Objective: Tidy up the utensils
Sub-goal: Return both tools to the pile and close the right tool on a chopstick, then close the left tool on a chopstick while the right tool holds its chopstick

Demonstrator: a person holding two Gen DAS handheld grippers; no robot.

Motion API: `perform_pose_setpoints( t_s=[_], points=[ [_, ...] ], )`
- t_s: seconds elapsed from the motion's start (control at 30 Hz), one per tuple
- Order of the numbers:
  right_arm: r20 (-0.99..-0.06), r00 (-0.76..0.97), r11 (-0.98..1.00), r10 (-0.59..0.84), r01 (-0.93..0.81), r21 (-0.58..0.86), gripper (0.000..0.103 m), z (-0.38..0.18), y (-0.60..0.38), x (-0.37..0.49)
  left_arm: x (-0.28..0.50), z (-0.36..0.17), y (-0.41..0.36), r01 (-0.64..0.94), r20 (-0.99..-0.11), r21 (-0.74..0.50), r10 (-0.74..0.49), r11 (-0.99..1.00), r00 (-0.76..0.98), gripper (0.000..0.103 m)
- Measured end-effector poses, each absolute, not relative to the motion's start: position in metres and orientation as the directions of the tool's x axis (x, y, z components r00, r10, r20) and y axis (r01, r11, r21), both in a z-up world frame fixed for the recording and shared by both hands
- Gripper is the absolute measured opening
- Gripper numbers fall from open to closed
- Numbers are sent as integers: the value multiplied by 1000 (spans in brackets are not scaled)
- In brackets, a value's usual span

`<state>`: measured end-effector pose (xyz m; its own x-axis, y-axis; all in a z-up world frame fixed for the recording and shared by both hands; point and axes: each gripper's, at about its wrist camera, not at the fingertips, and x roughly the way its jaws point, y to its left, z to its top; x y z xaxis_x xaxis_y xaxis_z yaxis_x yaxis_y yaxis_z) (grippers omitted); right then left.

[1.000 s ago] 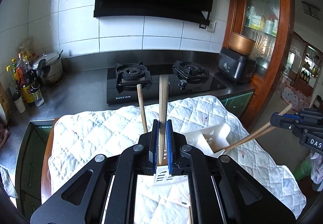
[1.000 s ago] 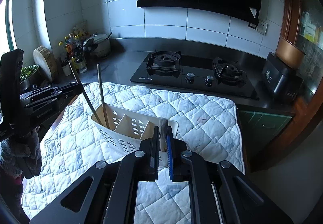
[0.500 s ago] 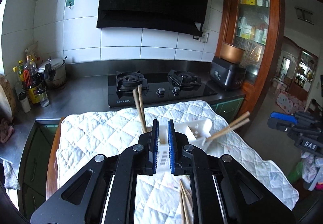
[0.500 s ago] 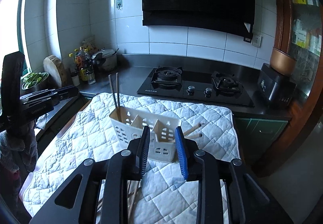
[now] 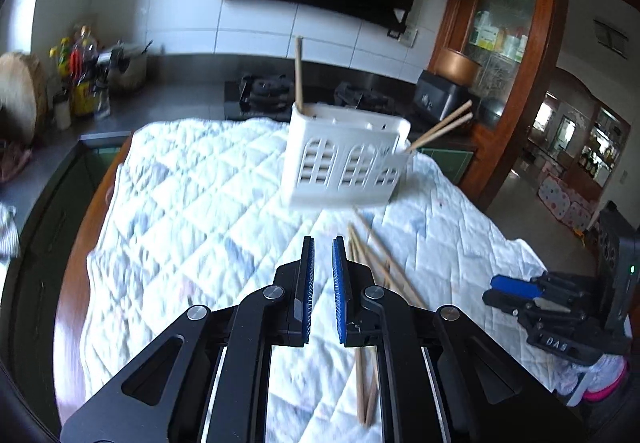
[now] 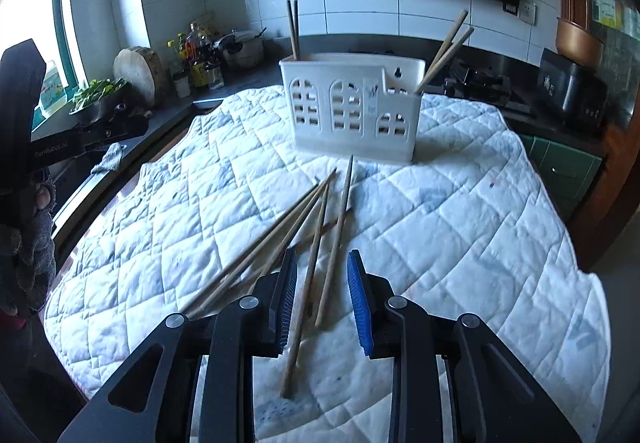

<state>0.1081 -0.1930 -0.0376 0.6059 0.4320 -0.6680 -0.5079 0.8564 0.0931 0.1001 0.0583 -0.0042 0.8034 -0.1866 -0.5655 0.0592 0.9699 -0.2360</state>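
Observation:
A white plastic utensil holder (image 6: 352, 107) stands upright on the quilted cloth (image 6: 460, 227). It shows in the left wrist view (image 5: 344, 159) too. One chopstick pair (image 6: 293, 29) stands in its left end. Another pair (image 6: 446, 47) leans out of its right end. Several loose wooden chopsticks (image 6: 316, 235) lie on the cloth in front of the holder. My right gripper (image 6: 322, 261) is open and empty just above their near ends. My left gripper (image 5: 323, 243) is empty, its jaws a narrow gap apart, left of the loose chopsticks (image 5: 372, 259).
A gas hob (image 5: 264, 91) and a dark appliance (image 6: 572, 87) stand behind the cloth. Bottles (image 6: 196, 59), a pot and a wooden board (image 6: 138, 71) sit at the far left. A wooden cabinet (image 5: 508, 43) stands at the right. The cloth's edge drops off at right.
Both grippers let go of their chopstick pairs in the holder, then pulled back and dropped low toward the loose chopsticks. The right gripper's jaws have opened wide.

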Motion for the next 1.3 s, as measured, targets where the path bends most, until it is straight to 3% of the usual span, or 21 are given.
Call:
perform_pose_setpoints(
  t_s=[0.13, 0.53, 0.97, 1.3],
  points=[
    [-694, 561, 853, 451, -500, 150, 26, -68, -186, 88, 84, -32, 64, 31, -594, -277, -196, 960, 780, 10],
    [-749, 535, 882, 391, -449, 139, 23, -113, -173, 78, 54, -70, 73, -28, -634, -312, -186, 950, 751, 10],
    [-750, 563, 905, 346, -411, 108, 8, -116, -172, 80, 52, -76, 15, 88, -640, -286, -258, 954, 724, 10],
    [-745, 560, 903, 362, -409, 131, 7, -116, -175, 80, 65, -102, 4, 99, -706, -262, -260, 960, 659, 10]
  ],
)
